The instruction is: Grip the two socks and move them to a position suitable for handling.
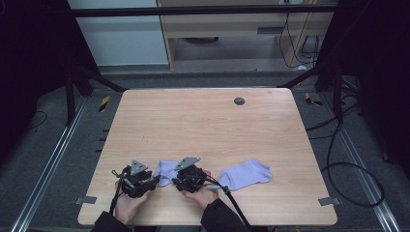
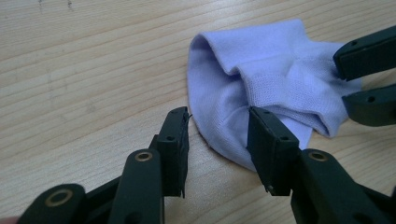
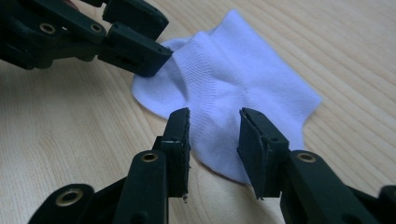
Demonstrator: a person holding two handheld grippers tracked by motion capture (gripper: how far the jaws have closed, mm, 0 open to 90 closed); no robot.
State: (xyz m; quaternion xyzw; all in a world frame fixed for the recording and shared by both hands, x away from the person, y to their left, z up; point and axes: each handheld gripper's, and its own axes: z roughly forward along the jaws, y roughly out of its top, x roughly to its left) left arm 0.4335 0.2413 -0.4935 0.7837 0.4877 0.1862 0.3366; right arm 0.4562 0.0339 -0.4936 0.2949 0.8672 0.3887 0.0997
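A pale lilac sock (image 1: 166, 169) lies crumpled near the table's front edge, between my two grippers. My left gripper (image 1: 154, 180) comes at it from the left. In the left gripper view its jaws (image 2: 218, 116) stand apart astride the sock's (image 2: 261, 56) rounded edge, pads not pressing. My right gripper (image 1: 175, 182) comes from the right. Its jaws (image 3: 215, 114) stand apart over the sock's (image 3: 243, 70) near edge with fabric between them. Each gripper view has the other gripper's tips at the sock: the right one (image 2: 366, 77), the left one (image 3: 140, 44). A second lilac sock (image 1: 245, 174) lies flat to the right.
The wooden table (image 1: 203, 125) has a small dark round cap (image 1: 239, 101) near its far edge. Cables trail from both grippers over the front edge (image 1: 208, 223), and the right one's cable (image 1: 232, 195) runs by the second sock. Dark floor and black frame bars surround the table.
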